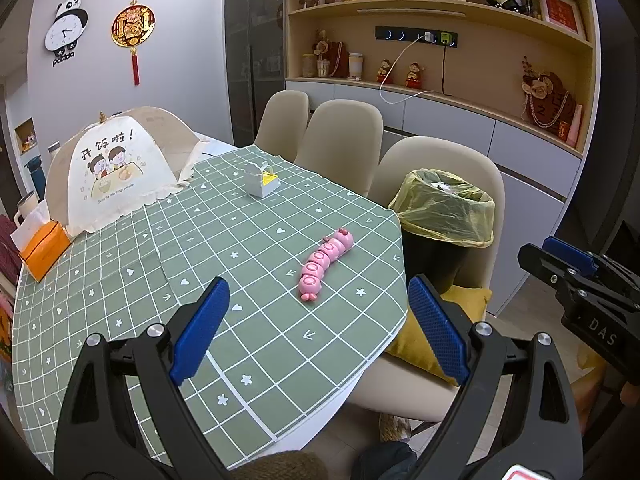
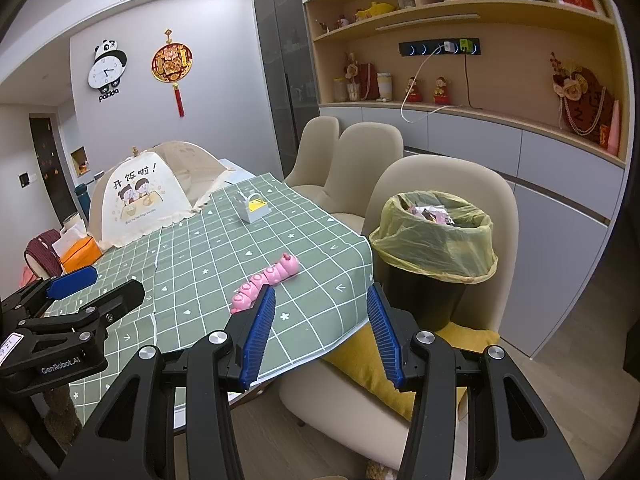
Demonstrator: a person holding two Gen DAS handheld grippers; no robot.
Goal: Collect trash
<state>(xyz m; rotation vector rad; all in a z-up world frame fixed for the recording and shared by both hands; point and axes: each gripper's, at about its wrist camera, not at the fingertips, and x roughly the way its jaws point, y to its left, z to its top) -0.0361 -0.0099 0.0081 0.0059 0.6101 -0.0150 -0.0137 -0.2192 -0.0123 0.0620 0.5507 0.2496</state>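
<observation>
Both tools are hanging idle above the near end of the table, and neither is carrying anything. The left gripper (image 1: 318,328) is standing with its jaws wide apart and nothing between them; the right gripper (image 2: 322,338) is likewise spread wide and empty.

The trash bin (image 2: 434,248), lined with a yellow bag, is sitting at right of centre in the right wrist view, on the seat of the nearest beige chair (image 2: 452,184), just beside the table edge. Crumpled wrappers are already lying inside it.

On the green checked tablecloth (image 1: 248,248) only two loose items are showing. A pink caterpillar toy (image 1: 325,264) is lying at centre of the left wrist view, near the cloth's right edge. A small grey box (image 1: 260,182) with a yellow insert is standing farther back, above centre. Whether either counts as trash cannot be told; the box is the likelier candidate.

Recommended procedure for the step in hand, choosing and approaching the next piece:

1. Confirm the target before reaching.
2. For the box, bring one gripper in over the toy, not through it.
3. Align the pads across the box's short sides, then close.
4. Lift clear of the cloth before swinging toward the bin, so the cloth is not dragging.
5. Keep the idle gripper well apart.
</observation>
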